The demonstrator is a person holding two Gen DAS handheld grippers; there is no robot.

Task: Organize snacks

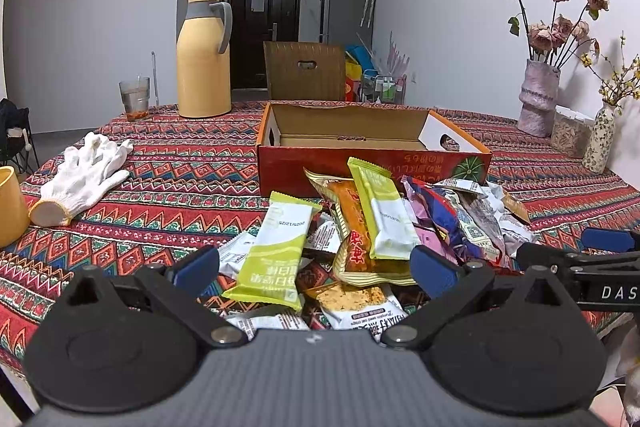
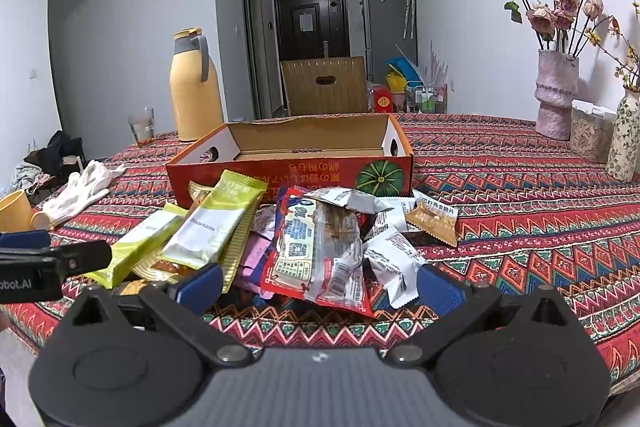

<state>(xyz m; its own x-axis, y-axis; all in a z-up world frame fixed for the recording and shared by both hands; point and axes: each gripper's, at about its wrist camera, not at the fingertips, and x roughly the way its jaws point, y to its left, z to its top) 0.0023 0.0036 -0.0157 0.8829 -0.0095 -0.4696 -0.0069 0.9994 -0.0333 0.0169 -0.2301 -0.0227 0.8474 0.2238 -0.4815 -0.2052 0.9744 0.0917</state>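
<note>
Snacks (image 1: 360, 239) piled on the table (image 1: 168, 187) in front of the empty box (image 1: 372, 163), nothing picked yet.
Both tools are spread wide and hold nothing: my left gripper (image 1: 314, 269) hangs over the green bar (image 1: 276, 255), my right gripper (image 2: 320, 287) over the red pack (image 2: 320, 251). I'd take top packets first, pinch across the narrow width, one at a time, then lift clear over the box's near wall.

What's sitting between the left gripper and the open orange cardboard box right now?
In the left wrist view, the heap of snack packets fills the stretch from the left gripper, jaws open, up to the open orange cardboard box; two lime-green bars lie on top.
</note>
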